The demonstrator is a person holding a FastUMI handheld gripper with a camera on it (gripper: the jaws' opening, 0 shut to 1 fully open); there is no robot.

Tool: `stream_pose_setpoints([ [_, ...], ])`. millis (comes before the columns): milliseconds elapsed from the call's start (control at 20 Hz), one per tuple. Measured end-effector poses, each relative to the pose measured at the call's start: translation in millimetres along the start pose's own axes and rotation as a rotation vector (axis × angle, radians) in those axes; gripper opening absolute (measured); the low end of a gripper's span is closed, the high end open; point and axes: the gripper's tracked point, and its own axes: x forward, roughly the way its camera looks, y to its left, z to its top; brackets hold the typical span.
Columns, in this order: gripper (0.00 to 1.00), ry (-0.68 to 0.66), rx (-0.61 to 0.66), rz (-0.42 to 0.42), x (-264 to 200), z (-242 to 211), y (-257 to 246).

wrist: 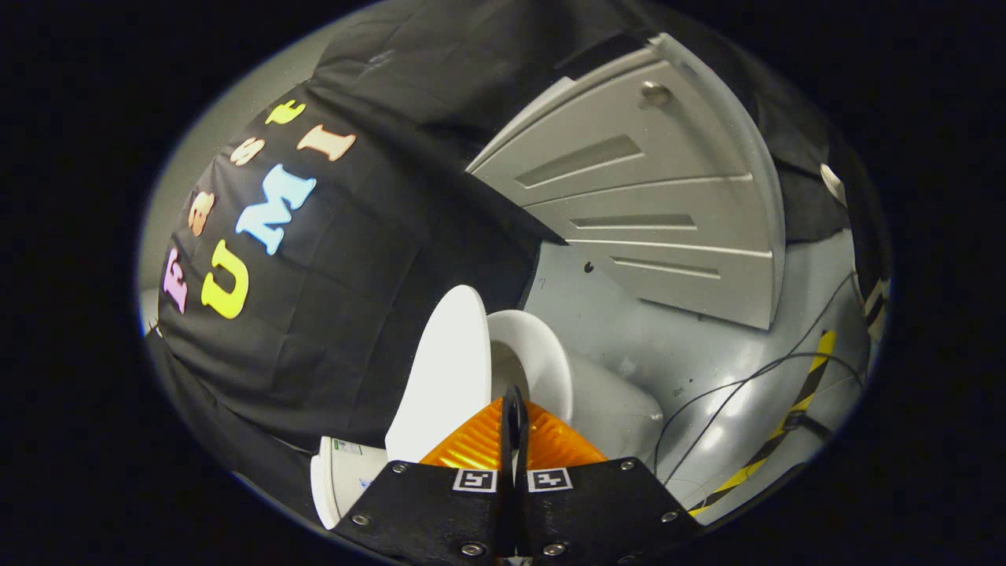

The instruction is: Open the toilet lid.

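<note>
Both jaws closed below raised lid point(440, 369)

The gripper's fingers point(515, 428) cover the near part of the toilet bowl point(542, 369), so honestly can't tell if anything's pinched between them. The tank point(346, 475) is mostly hidden behind the lid point(444, 377).

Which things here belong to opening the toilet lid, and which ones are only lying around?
For the job:
toilet lid, raised away from the bowl
toilet bowl
gripper, fingers closed together just below the lid's edge

Just lying about:
grey panel
cables on the floor
striped tape
</note>
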Motion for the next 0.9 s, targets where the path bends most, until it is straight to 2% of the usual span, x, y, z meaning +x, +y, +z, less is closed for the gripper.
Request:
stream_pose_setpoints([
  [300,0.00,-0.028,-0.023,0.069,-23,16,44],
  [900,0.00,-0.060,-0.193,0.143,-57,26,113],
])
